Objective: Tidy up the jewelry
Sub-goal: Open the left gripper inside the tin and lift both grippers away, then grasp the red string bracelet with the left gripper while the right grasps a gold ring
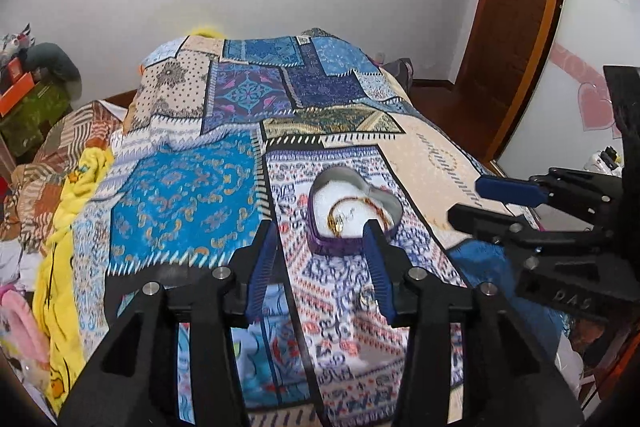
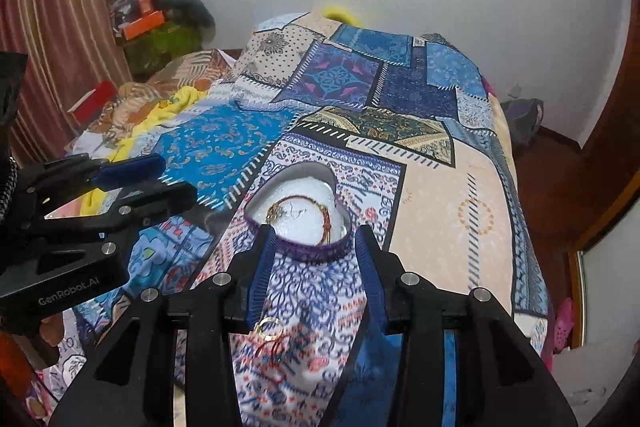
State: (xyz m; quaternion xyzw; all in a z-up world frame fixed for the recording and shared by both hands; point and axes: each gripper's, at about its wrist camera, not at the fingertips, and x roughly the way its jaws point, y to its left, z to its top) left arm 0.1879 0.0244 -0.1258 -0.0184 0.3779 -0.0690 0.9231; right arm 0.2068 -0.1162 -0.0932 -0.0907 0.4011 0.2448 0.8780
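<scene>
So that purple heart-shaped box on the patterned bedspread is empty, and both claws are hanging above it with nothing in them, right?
Not quite: the heart-shaped box isn't empty. The right wrist view shows thin gold and reddish jewelry lying on its white lining. The rest holds: it sits on the patterned bedspread, and the left claw and right claw hang open with nothing in them.

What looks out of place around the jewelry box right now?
A gold ring with red thread lies loose on the bedspread, between the right gripper's open jaws, outside the heart-shaped box that already holds a bracelet.
</scene>
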